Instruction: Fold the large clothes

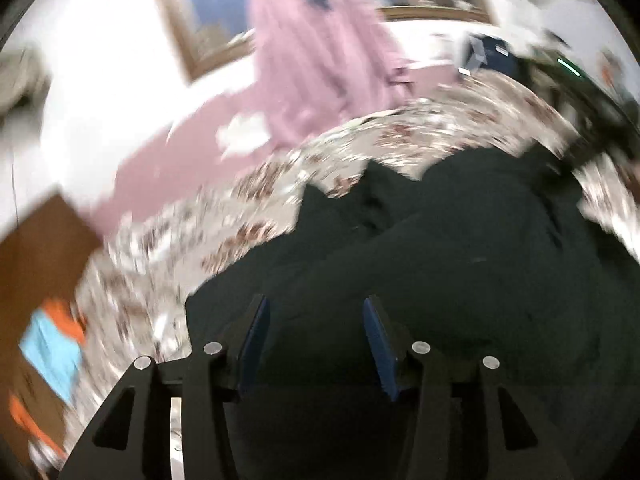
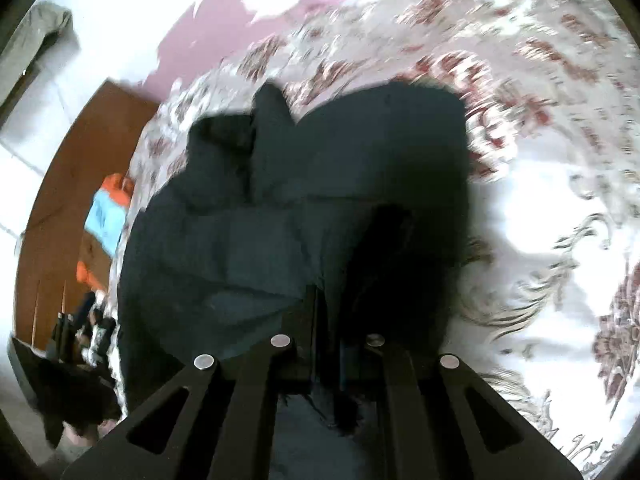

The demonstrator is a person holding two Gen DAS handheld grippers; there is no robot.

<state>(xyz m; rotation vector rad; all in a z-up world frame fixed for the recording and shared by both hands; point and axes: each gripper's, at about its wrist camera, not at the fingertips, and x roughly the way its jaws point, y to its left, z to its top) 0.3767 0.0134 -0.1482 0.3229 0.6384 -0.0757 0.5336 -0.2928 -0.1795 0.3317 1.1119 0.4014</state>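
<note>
Floral bedspread (image 2: 520,80) – dark garment (image 2: 320,160) heaped near its left edge.
Left gripper (image 1: 314,320) jaws apart, empty; right gripper (image 2: 328,320) jaws clamped on garment.

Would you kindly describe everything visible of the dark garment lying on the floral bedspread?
The dark garment is a large, near-black piece of soft, matte cloth, crumpled and partly folded over itself, with a layered flap and a lumpy bunch at its far edge. It lies on the floral bedspread. The right gripper is shut on its near edge; the left gripper is open above it, nothing between its blue pads. Blur hides seams and details.
</note>
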